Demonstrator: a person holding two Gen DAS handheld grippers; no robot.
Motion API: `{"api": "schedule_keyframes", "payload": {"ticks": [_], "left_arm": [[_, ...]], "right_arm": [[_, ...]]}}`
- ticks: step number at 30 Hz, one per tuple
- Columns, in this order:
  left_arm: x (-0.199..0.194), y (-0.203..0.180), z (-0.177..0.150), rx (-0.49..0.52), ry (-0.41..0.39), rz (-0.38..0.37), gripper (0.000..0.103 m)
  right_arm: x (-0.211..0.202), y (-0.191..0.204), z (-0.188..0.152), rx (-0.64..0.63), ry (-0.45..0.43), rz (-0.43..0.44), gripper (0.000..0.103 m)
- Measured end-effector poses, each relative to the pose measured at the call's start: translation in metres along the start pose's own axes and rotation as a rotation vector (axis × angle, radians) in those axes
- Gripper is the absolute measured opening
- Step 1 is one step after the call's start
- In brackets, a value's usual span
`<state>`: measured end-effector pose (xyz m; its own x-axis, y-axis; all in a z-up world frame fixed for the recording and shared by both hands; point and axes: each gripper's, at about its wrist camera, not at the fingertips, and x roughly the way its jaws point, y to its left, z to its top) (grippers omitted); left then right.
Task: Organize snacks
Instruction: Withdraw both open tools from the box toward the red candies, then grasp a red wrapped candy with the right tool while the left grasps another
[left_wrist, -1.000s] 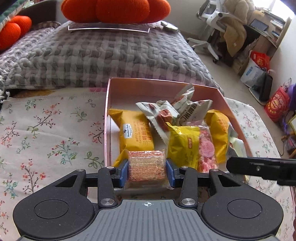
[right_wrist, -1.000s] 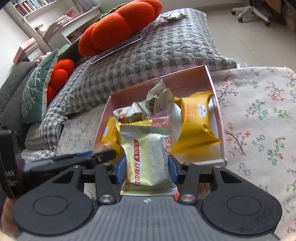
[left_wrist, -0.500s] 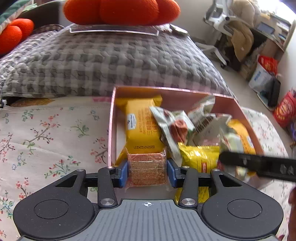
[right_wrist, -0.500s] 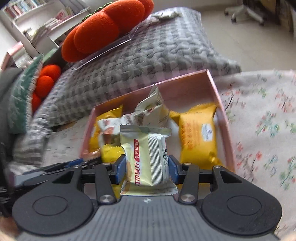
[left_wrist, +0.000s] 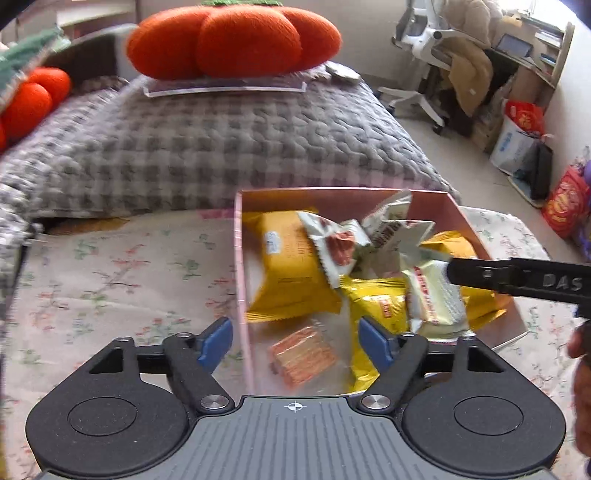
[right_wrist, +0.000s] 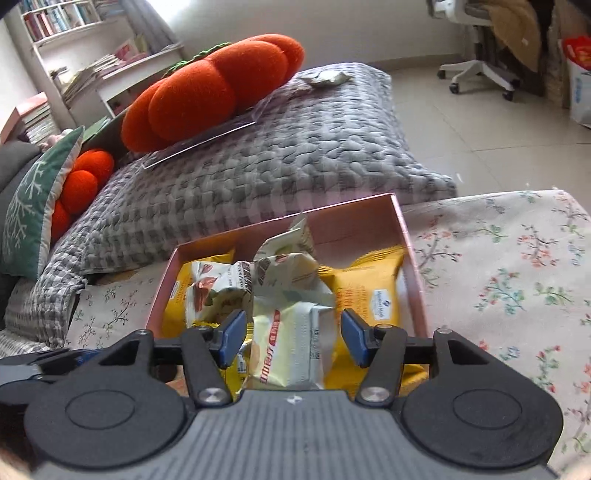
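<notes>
I just let both jaws open over the shallow pink cardboard box (left_wrist: 472, 236). The left gripper (left_wrist: 295, 341) stands wide, and its see-through pack of orange wafers (left_wrist: 301, 356) lies loose low in the frame. The right gripper (right_wrist: 293, 338) is part open around the pale cream snack packet (right_wrist: 291, 350), pads off it, so I think next I lift both away.

— What sits behind?
— A grey checked quilt (left_wrist: 229, 147), with an orange pumpkin cushion (left_wrist: 232, 37) resting on a clear sheet (left_wrist: 225, 86).
— And underneath?
— A floral cloth (right_wrist: 517, 266). Further off stand a white office chair (left_wrist: 421, 40), a bookshelf (right_wrist: 74, 44) and a green cushion (right_wrist: 33, 199).
</notes>
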<state>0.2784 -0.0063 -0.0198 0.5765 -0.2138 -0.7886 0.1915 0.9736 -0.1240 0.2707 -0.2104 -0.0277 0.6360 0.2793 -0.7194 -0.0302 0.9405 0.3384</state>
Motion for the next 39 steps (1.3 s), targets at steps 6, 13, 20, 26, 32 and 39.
{"api": "schedule_keyframes", "payload": {"ticks": [6, 13, 20, 26, 32, 39], "left_arm": [[-0.021, 0.004, -0.014, -0.007, -0.010, 0.042, 0.077], [-0.057, -0.002, -0.038, -0.007, -0.030, 0.072, 0.077], [-0.084, -0.011, -0.081, 0.022, -0.020, 0.075, 0.077], [-0.092, -0.018, -0.109, 0.046, 0.008, 0.075, 0.077], [-0.103, -0.028, -0.126, 0.062, 0.002, 0.053, 0.077], [-0.098, -0.062, -0.116, 0.127, -0.005, 0.041, 0.077]], "right_arm": [[-0.025, 0.003, -0.010, -0.033, 0.027, -0.042, 0.054], [-0.056, 0.005, -0.029, -0.008, 0.056, -0.059, 0.059], [-0.084, 0.008, -0.060, 0.016, 0.093, -0.076, 0.059], [-0.111, 0.014, -0.090, -0.040, 0.093, -0.118, 0.062], [-0.135, -0.009, -0.104, 0.046, 0.068, -0.135, 0.065], [-0.138, -0.023, -0.112, 0.106, 0.083, -0.134, 0.065]]}}
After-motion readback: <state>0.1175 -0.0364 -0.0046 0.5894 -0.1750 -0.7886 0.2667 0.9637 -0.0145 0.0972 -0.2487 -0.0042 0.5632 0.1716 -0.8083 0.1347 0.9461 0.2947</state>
